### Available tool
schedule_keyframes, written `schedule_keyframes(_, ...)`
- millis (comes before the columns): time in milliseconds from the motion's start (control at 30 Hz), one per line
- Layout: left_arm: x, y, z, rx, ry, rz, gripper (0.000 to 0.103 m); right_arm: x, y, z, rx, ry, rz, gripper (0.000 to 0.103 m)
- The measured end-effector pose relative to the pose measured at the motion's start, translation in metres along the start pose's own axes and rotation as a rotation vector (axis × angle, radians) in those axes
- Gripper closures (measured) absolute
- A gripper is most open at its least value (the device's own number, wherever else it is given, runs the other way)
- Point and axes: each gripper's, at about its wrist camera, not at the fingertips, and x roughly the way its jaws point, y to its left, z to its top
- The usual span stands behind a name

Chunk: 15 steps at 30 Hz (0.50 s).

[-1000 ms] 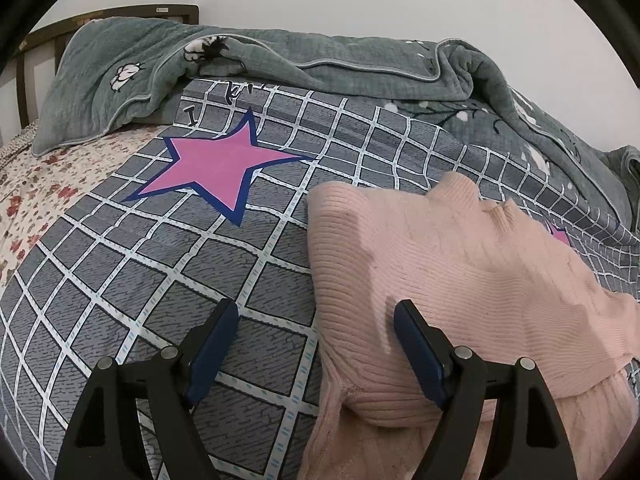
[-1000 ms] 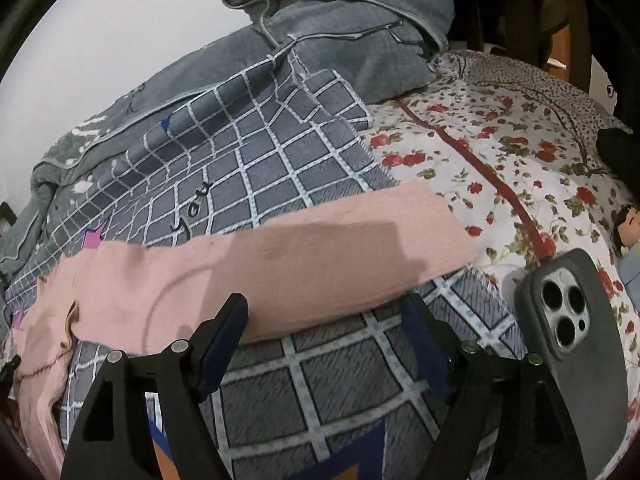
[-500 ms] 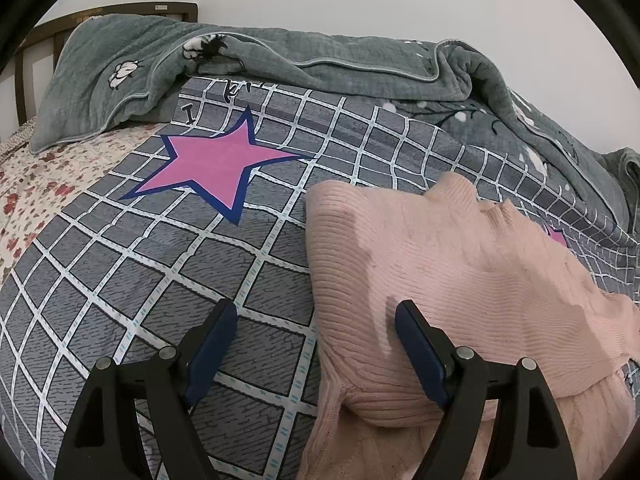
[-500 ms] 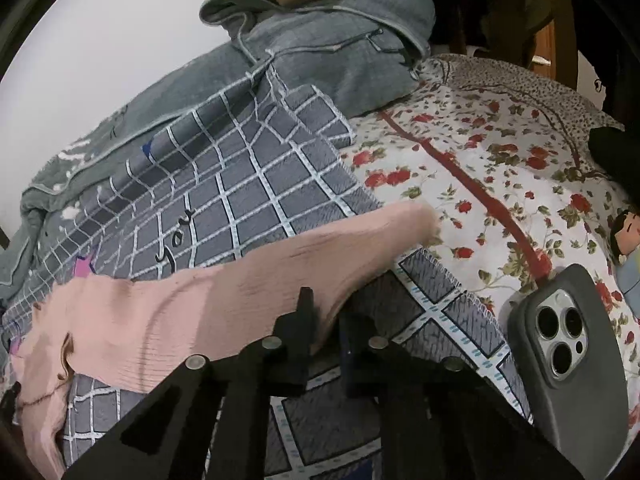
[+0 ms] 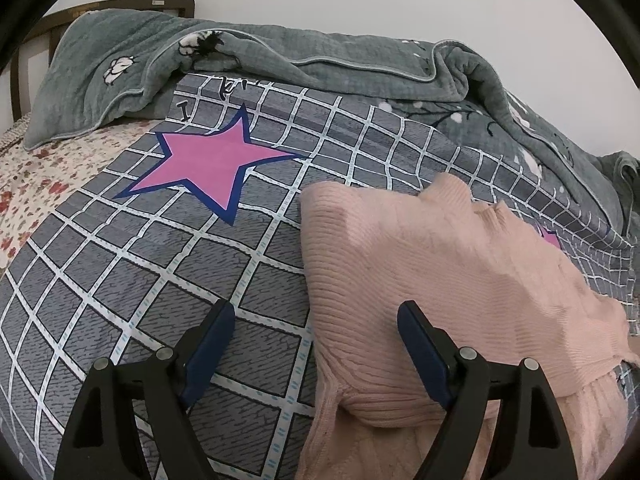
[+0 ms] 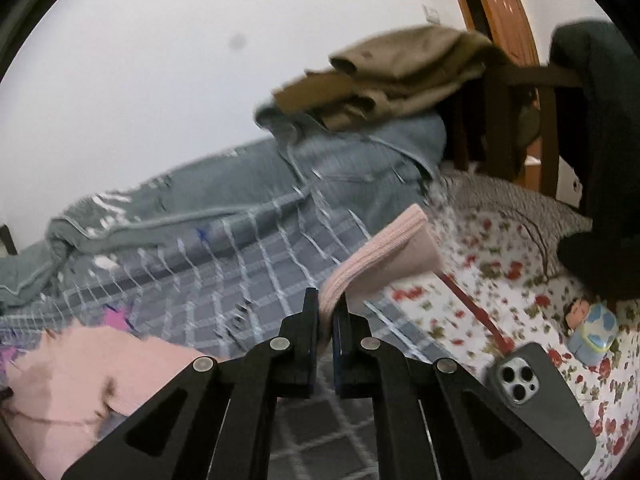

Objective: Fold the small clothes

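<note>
A pink knit sweater point(image 5: 448, 280) lies on a grey checked cover point(image 5: 160, 280) on the bed. My left gripper point(image 5: 316, 344) is open and low over the sweater's left folded edge, its right finger over the knit, its left over the cover. My right gripper point(image 6: 328, 312) is shut on the sweater's sleeve point(image 6: 384, 260) and holds it lifted off the bed, cuff end sticking up to the right. The sweater's body point(image 6: 80, 380) lies at the lower left of the right wrist view.
A grey-green quilt point(image 5: 320, 52) is heaped along the wall. A phone point(image 6: 540, 400) and a small doll point(image 6: 588, 328) lie on the floral sheet point(image 6: 500, 264) at right. Folded tan clothes point(image 6: 400, 72) and a wooden chair point(image 6: 520, 80) stand behind. A headboard point(image 5: 40, 36) is at far left.
My right gripper closed on the sleeve and raised it off the bed, tilting upward. My left gripper stayed open in nearly the same place.
</note>
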Motion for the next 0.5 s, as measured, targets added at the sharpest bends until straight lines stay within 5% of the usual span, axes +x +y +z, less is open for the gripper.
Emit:
schedule_keyframes(300,-0.017,0.039,0.007,-0.165,0.017,-0.117,0.02,-0.042,0.171,0.026,-0.25,-0.083,0.178,0.097)
schedule_keyframes(500,-0.027,0.071,0.012,-0.174,0.008,-0.039,0.02,-0.057,0.307,-0.005,-0.325,0.001,0.371,0.097)
